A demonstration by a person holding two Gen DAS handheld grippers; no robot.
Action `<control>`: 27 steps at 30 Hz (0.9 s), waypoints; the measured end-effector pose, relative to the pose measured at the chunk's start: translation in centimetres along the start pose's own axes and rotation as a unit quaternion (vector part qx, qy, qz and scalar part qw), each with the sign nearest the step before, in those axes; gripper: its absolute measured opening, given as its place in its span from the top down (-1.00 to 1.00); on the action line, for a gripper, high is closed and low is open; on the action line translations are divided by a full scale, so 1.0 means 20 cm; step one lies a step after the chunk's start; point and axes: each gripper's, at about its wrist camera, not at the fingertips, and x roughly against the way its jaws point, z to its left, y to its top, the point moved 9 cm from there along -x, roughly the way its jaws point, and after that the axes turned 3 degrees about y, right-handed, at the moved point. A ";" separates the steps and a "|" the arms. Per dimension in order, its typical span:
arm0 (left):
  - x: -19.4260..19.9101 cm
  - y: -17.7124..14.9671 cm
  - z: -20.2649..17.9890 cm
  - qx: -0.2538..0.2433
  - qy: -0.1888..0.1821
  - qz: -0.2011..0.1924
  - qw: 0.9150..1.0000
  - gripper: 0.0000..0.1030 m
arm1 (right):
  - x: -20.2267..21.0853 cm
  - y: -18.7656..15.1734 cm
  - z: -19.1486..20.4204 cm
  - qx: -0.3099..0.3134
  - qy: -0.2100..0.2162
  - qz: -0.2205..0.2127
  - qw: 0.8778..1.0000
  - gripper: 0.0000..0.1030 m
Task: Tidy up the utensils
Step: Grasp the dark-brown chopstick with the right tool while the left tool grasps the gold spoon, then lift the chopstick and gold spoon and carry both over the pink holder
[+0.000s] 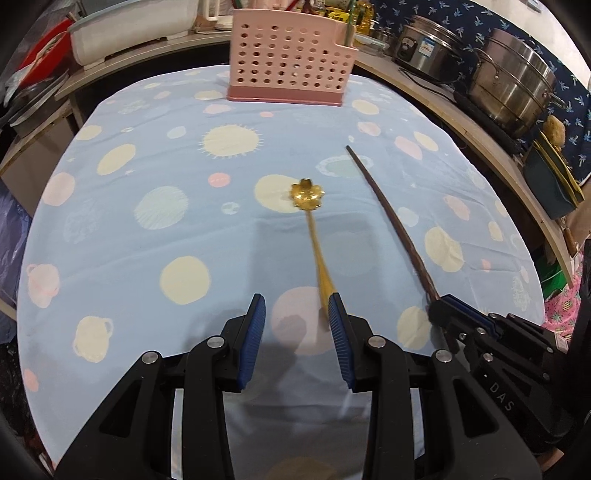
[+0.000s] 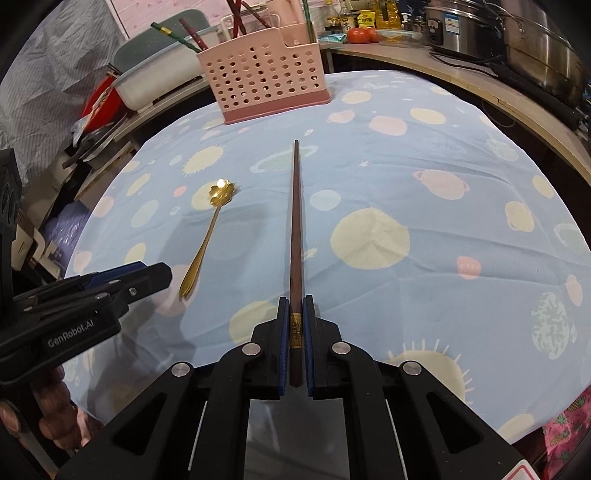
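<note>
A gold spoon (image 1: 314, 229) with a flower-shaped bowl lies on the blue spotted tablecloth (image 1: 147, 155), handle toward me. My left gripper (image 1: 297, 306) is open, its jaws on either side of the handle end, the right pad close to it. My right gripper (image 2: 295, 306) is shut on a dark brown chopstick (image 2: 295, 221) that points away toward the pink perforated utensil holder (image 2: 264, 79). The holder (image 1: 288, 70) stands at the table's far edge with several chopsticks in it. The spoon (image 2: 210, 229) lies left of the chopstick (image 1: 388, 218). The right gripper (image 1: 439, 301) shows in the left wrist view, and the left gripper (image 2: 162, 275) in the right wrist view.
Steel pots (image 1: 513, 85) and a rice cooker (image 1: 424, 48) stand on the wooden counter to the right. A white tub (image 1: 129, 33) and clutter sit at the back left. Bottles and tomatoes (image 2: 364, 35) are behind the holder.
</note>
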 end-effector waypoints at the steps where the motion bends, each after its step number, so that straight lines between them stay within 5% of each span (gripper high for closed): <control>1: -0.01 0.00 -0.02 -0.004 -0.003 0.002 1.000 0.34 | 0.00 0.01 -0.01 -0.002 0.000 0.000 1.000 0.87; 8: -0.08 0.00 -0.08 -0.013 -0.013 0.010 1.000 0.41 | -0.02 0.03 -0.03 -0.008 0.000 0.002 1.000 0.87; 12: -0.08 -0.01 -0.08 -0.013 -0.018 0.010 1.000 0.78 | -0.03 0.02 -0.03 -0.009 0.000 0.004 1.000 0.87; 27: 0.08 0.05 -0.03 0.004 -0.018 -0.023 1.000 0.81 | 0.05 0.07 -0.02 -0.010 0.005 -0.018 1.000 0.87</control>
